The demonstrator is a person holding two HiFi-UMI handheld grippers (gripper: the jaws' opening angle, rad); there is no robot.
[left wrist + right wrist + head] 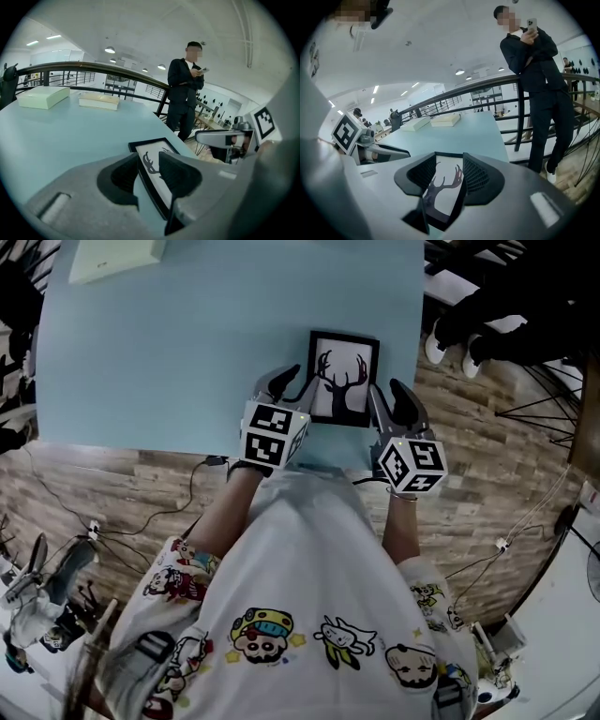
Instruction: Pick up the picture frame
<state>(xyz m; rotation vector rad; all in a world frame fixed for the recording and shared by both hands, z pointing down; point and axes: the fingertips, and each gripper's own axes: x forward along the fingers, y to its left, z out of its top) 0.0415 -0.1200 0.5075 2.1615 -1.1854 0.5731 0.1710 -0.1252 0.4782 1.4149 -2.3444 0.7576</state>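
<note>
The picture frame [342, 379] is black with a white picture of dark antlers and lies flat on the light blue table [187, 352] near its front edge. My left gripper [289, 385] is at the frame's left side. In the left gripper view its open jaws [147, 160] straddle the frame's left edge [152, 147], one jaw over the table and one over the picture. My right gripper [389, 399] is at the frame's right side. Its jaws [449, 164] stand open astride the right edge of the frame [440, 197]. Neither gripper presses on the frame.
A pale green box [117, 257] lies at the table's far left, seen beside a cream one [99, 101] in the left gripper view. A person in dark clothes [539, 84] stands by a railing beyond the table's right side. Cables [141, 521] run over the wooden floor.
</note>
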